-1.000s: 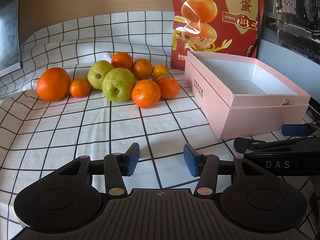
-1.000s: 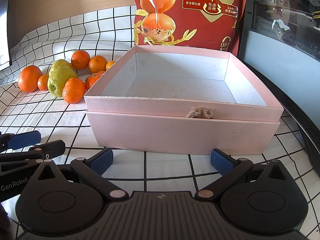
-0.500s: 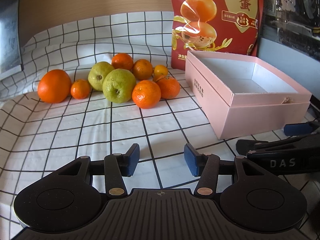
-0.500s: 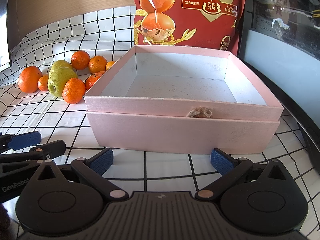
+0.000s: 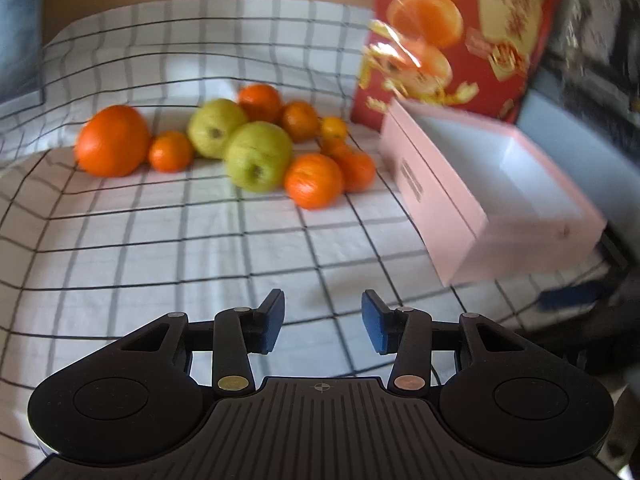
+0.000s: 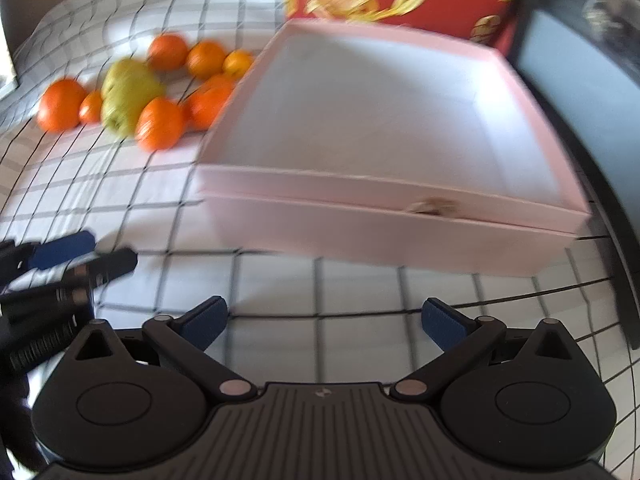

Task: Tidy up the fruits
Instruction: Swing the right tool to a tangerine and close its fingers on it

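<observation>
Left wrist view: your left tool point(image 5: 323, 322) hovers over the black-gridded white cloth point(image 5: 168, 248) that covers the worktop, its blue pads parted with nothing between them; its jaws have just been closing a little.
Right wrist view: your right tool point(image 6: 323, 322) is spread wide and empty in front of the shallow pink cardboard box point(image 6: 384, 236); its jaws too have just been narrowing slightly.
Fruit: a cluster sits on the cloth well ahead of your left tool, namely a large round orange point(image 5: 113, 141), two yellow-green apple-like fruits point(image 5: 258, 156) and several small orange tangerines point(image 5: 314, 180), many touching one another.
Box: open, white inside, empty, just beside the right end of the cluster, with a tall red printed snack bag point(image 5: 460, 36) standing behind it.
Progress: by my reading nothing is sorted yet; you are at the approach.
Risk, rolling: round fruit packed together may scatter if a pad nudges a neighbour while you reach for one.
Risk, grip: parted as it is, your left tool looks too narrow for the large orange or green fruit; it could push them away.
Risk, blur: both views are smeared, so aim is uncertain.
Risk, collision: your two tools are near each other in front of the box.
</observation>
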`<state>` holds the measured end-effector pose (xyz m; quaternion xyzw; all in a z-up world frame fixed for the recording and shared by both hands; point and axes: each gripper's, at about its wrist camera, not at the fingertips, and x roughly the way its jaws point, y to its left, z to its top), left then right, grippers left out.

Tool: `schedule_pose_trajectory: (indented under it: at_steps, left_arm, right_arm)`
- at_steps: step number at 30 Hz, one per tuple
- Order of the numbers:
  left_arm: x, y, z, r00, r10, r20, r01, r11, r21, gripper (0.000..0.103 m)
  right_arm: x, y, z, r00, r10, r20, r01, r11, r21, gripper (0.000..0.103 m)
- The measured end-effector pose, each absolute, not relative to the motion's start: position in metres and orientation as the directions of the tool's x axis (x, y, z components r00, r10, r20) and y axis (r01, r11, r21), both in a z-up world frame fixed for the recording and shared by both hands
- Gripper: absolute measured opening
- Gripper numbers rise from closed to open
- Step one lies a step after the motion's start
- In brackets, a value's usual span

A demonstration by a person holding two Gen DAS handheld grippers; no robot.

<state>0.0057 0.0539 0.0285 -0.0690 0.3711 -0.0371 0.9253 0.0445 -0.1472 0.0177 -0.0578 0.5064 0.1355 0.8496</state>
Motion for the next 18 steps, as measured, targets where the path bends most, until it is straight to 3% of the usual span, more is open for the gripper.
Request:
schedule_pose_trajectory:
  at_steps: [3,8,11,14,18]
  left_arm:
    - [-0.004,0.091,0.038,0.71,-0.118,-0.694,-0.058,0.973,-0.224,0.047]
    - [-0.025,0.154,0.048,0.697,0.003,-0.717,-0.247,0.94,-0.235,0.045]
    - [-0.04,0.183,0.05,0.673,0.055,-0.738,-0.36,0.896,-0.261,0.045]
    - [-0.06,0.2,0.047,0.679,0.034,-0.733,-0.392,0.861,-0.323,0.045]
    - [-0.081,0.2,0.043,0.685,0.005,-0.729,-0.365,0.868,-0.337,0.045]
  right_arm:
    - [0.025,-0.12,0.038,0.511,0.247,-0.823,-0.38,0.924,0.041,0.09]
    - [0.011,-0.063,0.069,0.535,0.404,-0.742,-0.547,0.835,0.061,0.088]
    - [0.014,-0.033,0.072,0.619,0.37,-0.693,-0.574,0.815,-0.078,0.084]
    - [0.036,-0.019,0.066,0.635,0.336,-0.695,-0.572,0.809,-0.132,0.063]
    - [0.069,-0.004,0.051,0.676,0.27,-0.685,-0.533,0.821,-0.203,0.062]
